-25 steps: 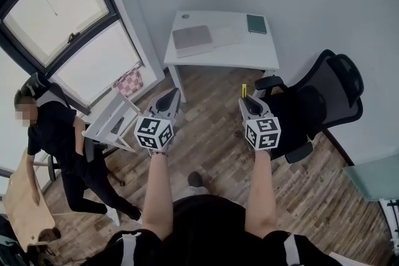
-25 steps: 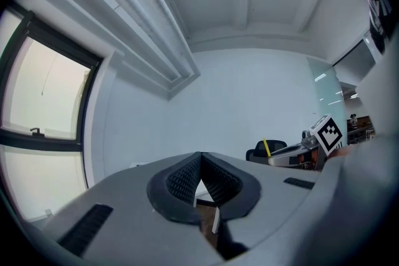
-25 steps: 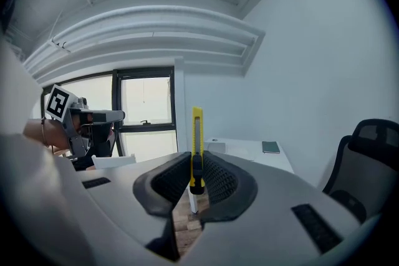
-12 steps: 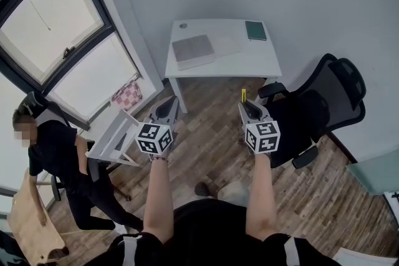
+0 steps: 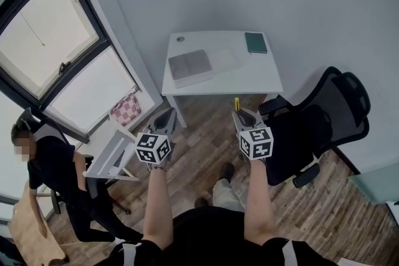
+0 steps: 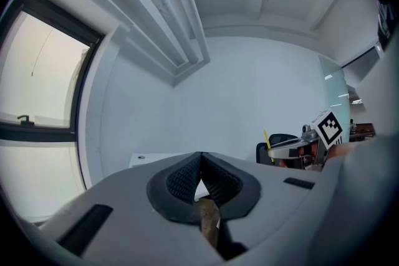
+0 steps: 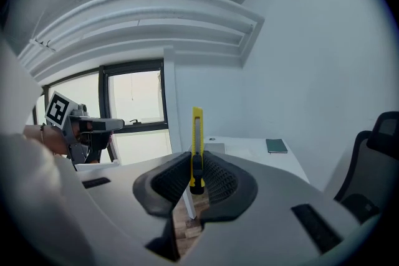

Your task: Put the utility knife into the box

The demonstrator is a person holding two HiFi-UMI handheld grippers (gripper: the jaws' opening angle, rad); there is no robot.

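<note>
Box (image 5: 190,65) nearer now, right tongs (image 5: 239,114) gripping utility knife (image 7: 197,146), left tongs (image 5: 168,115) closed.

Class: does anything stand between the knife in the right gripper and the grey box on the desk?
Nothing visible does. The right gripper holds the knife upright; only open floor lies between it and the desk bearing the grey box. The chair stands off to the right.

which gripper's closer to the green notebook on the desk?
Right. The right gripper, clamping the utility knife, is before the right half of the desk, on the side with the green notebook; the left gripper is off its front left corner.
</note>
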